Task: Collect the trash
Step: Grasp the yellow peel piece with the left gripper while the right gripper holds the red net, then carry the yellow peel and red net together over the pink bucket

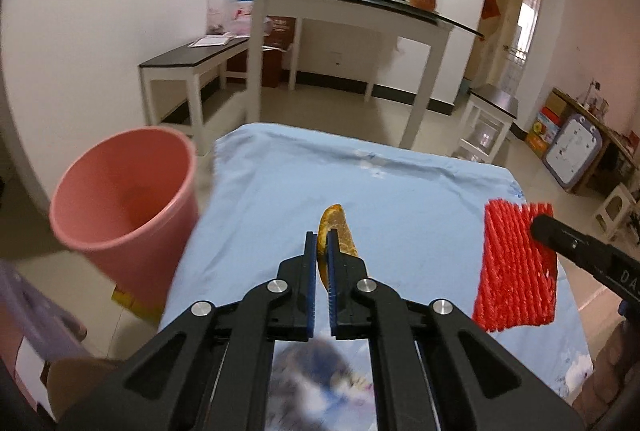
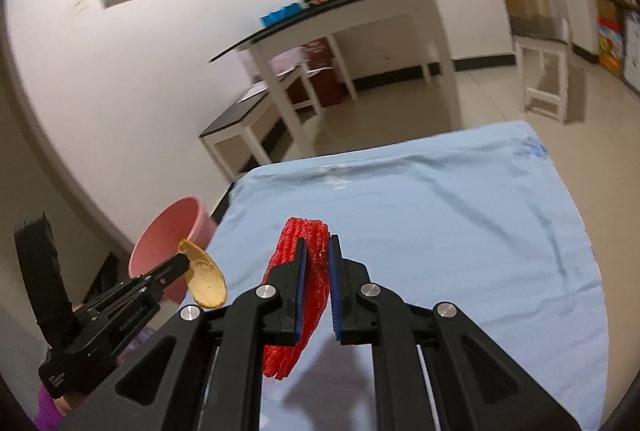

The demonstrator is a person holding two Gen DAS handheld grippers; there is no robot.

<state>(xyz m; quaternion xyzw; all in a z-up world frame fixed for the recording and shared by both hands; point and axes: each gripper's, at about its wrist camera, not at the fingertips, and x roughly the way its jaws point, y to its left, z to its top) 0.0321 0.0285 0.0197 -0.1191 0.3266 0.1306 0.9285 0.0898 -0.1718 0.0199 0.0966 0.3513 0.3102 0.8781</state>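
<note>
My left gripper clenches a light, stiff peel edge-on, my right gripper pinches soft red foam netting, both above the blue-clothed table, pink bin at nine o'clock.

Both wrist views over blue-sheeted table

Left gripper clamped on orange-brown peel, lifted over blue cloth

Peel stands on edge between the blue pads, its top poking past the fingertips toward 12 o'clock. Pink bucket at 9 o'clock, off the cloth's left edge, mouth tilted toward camera, blurred. At 3 o'clock the right gripper comes in from the frame edge, tips pinching a red mesh net that hangs above the cloth
</note>
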